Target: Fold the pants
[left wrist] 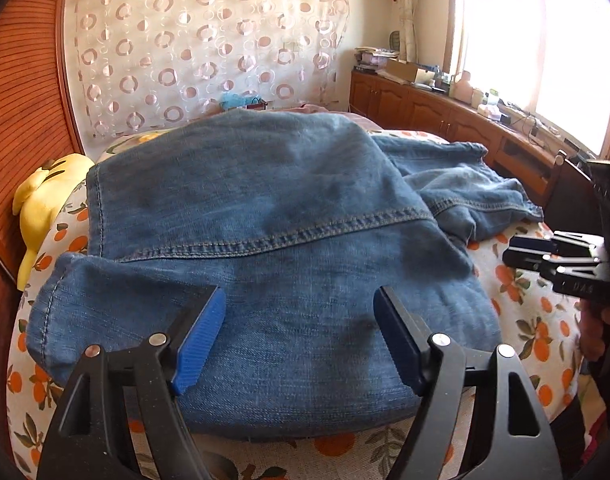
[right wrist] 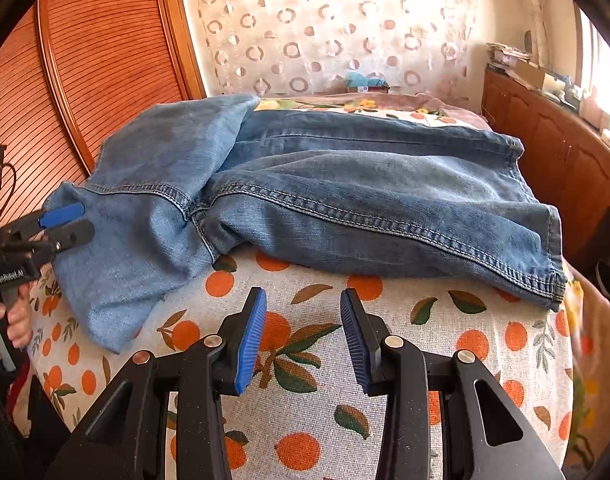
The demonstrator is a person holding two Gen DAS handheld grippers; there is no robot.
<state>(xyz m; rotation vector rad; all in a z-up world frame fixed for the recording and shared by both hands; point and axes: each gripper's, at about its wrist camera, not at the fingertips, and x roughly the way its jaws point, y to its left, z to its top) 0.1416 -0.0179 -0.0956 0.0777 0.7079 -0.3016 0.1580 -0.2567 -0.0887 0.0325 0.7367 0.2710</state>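
Blue denim pants [left wrist: 265, 220] lie across a bed with an orange-print sheet [right wrist: 305, 360]. In the left wrist view, one part is folded over with a stitched seam running across it. My left gripper [left wrist: 301, 300] hovers open over the near denim with nothing pinched between its blue pads. It also appears at the left of the right wrist view as the left gripper [right wrist: 71, 222], at the pants' [right wrist: 345, 200] left edge. My right gripper [right wrist: 303, 296] stands open above bare sheet, just short of the pants' near edge. Seen from the left wrist, the right gripper [left wrist: 521, 252] is beside the pants' right side.
A yellow plush toy [left wrist: 45, 200] lies at the bed's left edge beside a slatted wooden door [left wrist: 21, 120]. A low wooden cabinet [left wrist: 425, 108] with clutter on top runs under the bright window. A person's hand [right wrist: 13, 320] holds the left gripper's handle.
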